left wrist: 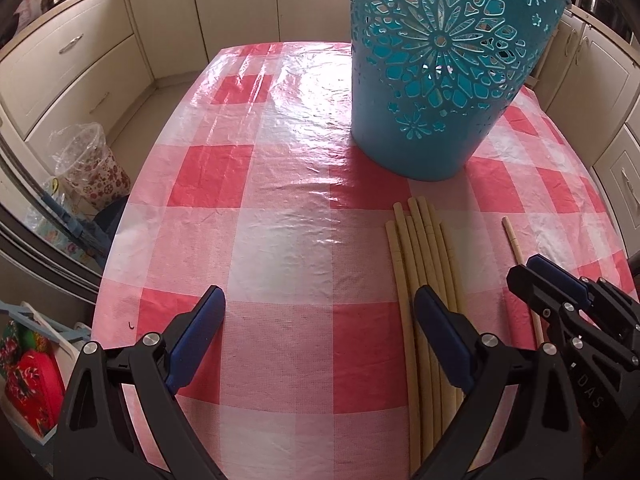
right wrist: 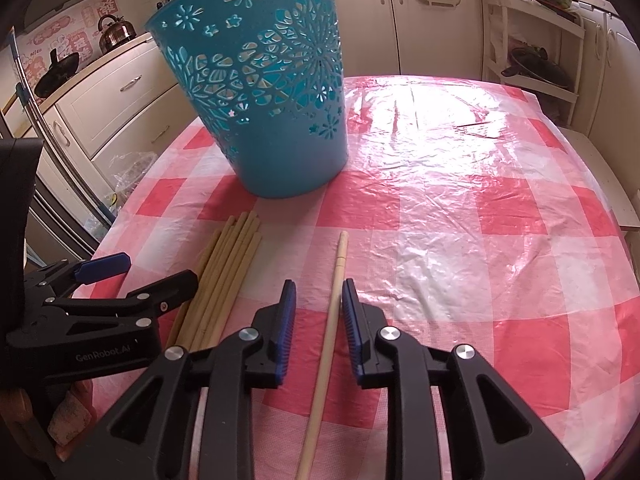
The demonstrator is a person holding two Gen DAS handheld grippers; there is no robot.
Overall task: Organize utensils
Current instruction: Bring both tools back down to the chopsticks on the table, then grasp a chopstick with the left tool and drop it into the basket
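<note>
A teal cut-out basket (left wrist: 436, 64) stands upright on the red-and-white checked tablecloth (left wrist: 280, 240); it also shows in the right wrist view (right wrist: 272, 92). A bundle of several pale chopsticks (left wrist: 424, 264) lies in front of it, also in the right wrist view (right wrist: 224, 276). One single chopstick (right wrist: 332, 320) lies apart to the right. My right gripper (right wrist: 319, 300) straddles this chopstick with a narrow gap on each side, its pads not touching it. My left gripper (left wrist: 320, 312) is wide open and empty, its right finger over the bundle.
Cream kitchen cabinets (left wrist: 80, 60) surround the table. A kettle (right wrist: 116, 32) sits on the counter at the left. A white rack (right wrist: 536, 52) with pans stands at the far right. Bags (left wrist: 88, 164) lie on the floor left of the table.
</note>
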